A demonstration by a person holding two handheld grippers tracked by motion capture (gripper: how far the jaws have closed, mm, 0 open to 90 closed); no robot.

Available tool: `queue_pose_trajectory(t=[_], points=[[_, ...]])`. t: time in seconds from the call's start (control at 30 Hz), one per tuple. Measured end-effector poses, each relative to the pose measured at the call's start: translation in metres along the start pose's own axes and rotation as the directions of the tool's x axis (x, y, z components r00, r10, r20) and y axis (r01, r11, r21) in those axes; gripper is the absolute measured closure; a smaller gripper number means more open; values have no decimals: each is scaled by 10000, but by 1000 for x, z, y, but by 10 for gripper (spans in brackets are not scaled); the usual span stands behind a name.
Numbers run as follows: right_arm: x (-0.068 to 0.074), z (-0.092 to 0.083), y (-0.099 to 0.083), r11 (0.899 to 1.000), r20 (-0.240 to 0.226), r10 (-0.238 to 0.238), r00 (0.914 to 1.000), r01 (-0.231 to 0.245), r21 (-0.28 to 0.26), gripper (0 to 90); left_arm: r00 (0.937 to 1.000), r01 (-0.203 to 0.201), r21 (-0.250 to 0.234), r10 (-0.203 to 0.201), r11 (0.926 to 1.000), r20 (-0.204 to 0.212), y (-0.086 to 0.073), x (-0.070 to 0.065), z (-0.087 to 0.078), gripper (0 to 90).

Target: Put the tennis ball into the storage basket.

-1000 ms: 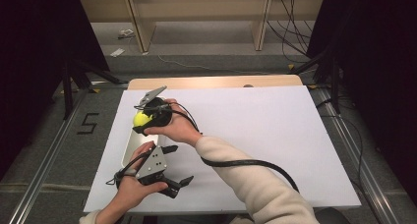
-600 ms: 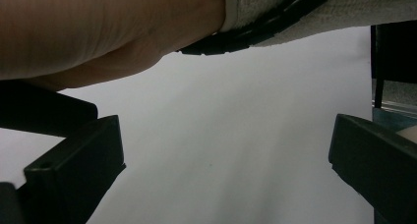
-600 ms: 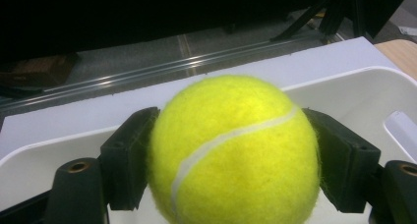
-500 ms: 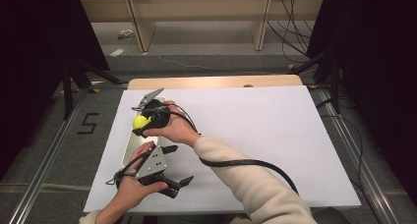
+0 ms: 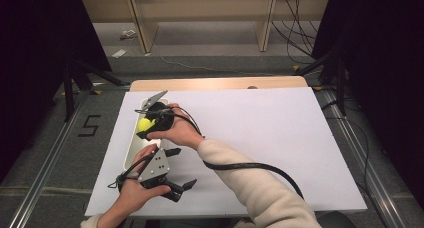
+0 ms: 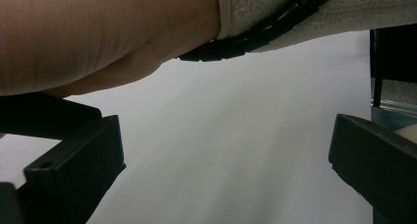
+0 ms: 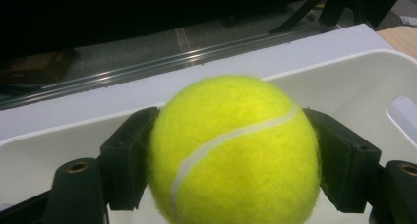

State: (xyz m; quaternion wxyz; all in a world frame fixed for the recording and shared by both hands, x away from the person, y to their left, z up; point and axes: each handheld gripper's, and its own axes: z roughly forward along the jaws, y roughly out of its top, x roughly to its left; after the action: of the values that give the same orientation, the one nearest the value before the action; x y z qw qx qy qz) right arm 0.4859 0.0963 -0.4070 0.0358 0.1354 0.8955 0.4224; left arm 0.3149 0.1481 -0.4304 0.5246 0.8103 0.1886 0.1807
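Right gripper (image 5: 142,129) pinched the tennis ball (image 7: 235,148), one jaw pressed on each side, above the white tray (image 7: 339,81) at the table's left edge. Ball was round, no long axis; its white seam ran diagonally, low-left to upper-right in the right gripper view. Left gripper (image 5: 180,180) sat nearer, jaws spread wide over bare white tabletop (image 6: 236,135), pointing right.

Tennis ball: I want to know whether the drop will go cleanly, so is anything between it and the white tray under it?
Nothing visible. The tennis ball sits clamped in the right gripper, directly over the open white tray.
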Motion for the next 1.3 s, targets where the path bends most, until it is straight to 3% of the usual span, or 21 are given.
queue_pose_trajectory(t=[0.57,0.73,0.8,1.3], points=[[-2,3,-2,9997,-81,169,9998,-168,192,256,10000,3,9,-3,10000,29,0,0,0,0],[-3,3,-4,9989,-179,436,9989,-433,168,220,10000,10,9,-10,10000,35,0,0,0,0],[-4,2,-4,9978,-154,649,9978,-650,-90,161,10000,9,10,-9,10000,35,0,0,0,0],[-17,-26,-10,9930,302,825,9961,-796,-872,158,10000,27,15,-27,10000,64,0,0,0,0]])
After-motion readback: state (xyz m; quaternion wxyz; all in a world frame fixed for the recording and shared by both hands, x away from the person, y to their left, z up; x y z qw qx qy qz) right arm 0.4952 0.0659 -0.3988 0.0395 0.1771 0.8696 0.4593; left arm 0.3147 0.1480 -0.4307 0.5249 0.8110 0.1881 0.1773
